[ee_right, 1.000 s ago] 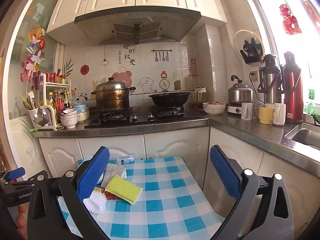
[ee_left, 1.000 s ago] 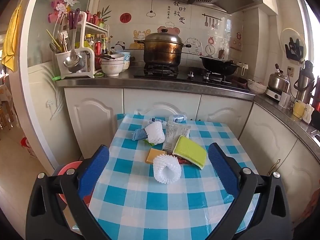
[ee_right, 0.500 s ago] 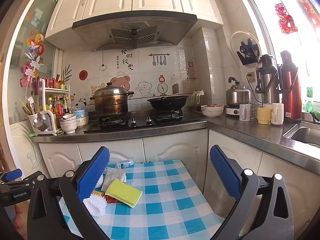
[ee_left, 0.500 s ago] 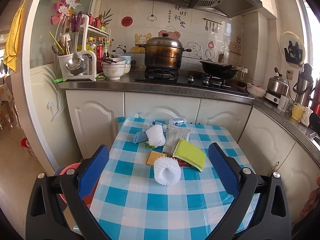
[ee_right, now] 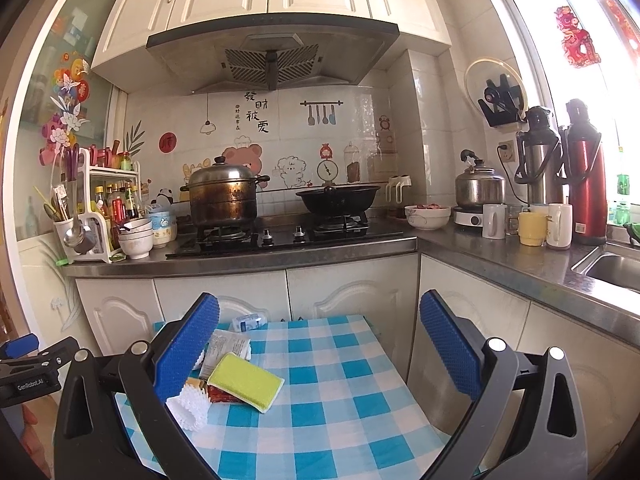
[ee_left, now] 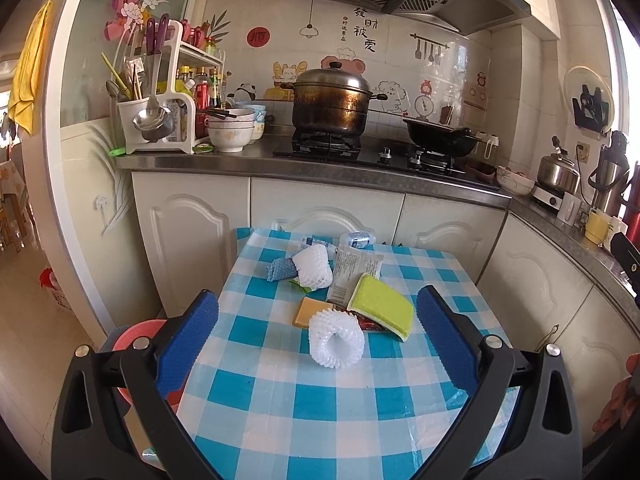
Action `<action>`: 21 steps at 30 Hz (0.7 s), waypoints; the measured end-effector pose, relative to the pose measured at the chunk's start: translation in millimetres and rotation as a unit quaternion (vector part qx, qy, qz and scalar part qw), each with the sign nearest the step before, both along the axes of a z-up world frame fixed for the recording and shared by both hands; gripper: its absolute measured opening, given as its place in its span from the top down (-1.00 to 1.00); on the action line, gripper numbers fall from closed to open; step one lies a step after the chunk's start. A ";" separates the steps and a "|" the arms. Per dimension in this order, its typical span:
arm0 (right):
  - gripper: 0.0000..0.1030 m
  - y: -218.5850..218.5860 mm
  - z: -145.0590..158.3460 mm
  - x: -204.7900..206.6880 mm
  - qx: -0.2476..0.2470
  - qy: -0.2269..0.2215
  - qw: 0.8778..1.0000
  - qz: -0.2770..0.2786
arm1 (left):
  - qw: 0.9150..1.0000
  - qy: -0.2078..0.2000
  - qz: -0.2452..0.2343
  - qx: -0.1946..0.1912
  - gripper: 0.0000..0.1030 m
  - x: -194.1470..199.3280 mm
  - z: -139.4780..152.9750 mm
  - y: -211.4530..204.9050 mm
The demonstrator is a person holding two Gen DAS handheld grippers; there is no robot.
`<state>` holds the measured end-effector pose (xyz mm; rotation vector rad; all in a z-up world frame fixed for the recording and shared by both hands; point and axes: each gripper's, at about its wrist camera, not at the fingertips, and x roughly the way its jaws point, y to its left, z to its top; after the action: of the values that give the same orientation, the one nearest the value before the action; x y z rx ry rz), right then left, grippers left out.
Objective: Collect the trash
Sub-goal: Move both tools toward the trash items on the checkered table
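Observation:
Trash lies in a heap on the blue-checked table (ee_left: 280, 400): a white foam net sleeve (ee_left: 336, 338) nearest, a second foam net (ee_left: 314, 268), a yellow-green sponge (ee_left: 382, 306), a silver wrapper (ee_left: 354, 272), an orange packet (ee_left: 308, 312) and a small plastic bottle (ee_left: 358, 239). My left gripper (ee_left: 318, 344) is open and empty, just short of the near foam net. My right gripper (ee_right: 320, 356) is open and empty above the table; the sponge (ee_right: 246, 382) and foam net (ee_right: 190, 406) lie to its lower left.
A pink bin (ee_left: 138, 344) stands on the floor left of the table. White cabinets (ee_left: 328, 216) and a steel counter with stove, pot (ee_left: 330, 104) and wok (ee_left: 440, 140) lie behind. The counter runs along the right with mugs, flasks and a sink (ee_right: 612, 270).
Both grippers have tilted slightly, so the view has shifted a little. The trash has not moved and both grippers stay open.

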<state>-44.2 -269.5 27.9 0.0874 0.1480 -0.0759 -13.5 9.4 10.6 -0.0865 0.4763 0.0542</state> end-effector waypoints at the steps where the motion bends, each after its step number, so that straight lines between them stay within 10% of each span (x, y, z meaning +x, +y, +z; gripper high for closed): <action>1: -0.93 0.5 -2.1 3.3 -0.001 0.003 1.000 0.000 | 1.000 0.001 0.000 -0.003 -0.94 1.1 -1.4 1.0; 21: -0.93 -15.4 -115.2 105.7 0.045 0.123 0.984 0.122 | 0.998 0.027 -0.002 -0.049 -0.94 33.8 -84.9 33.4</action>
<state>61.5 -284.9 -87.3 0.1494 0.4088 0.1651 20.3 42.9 -74.4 -0.1800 0.5326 0.0305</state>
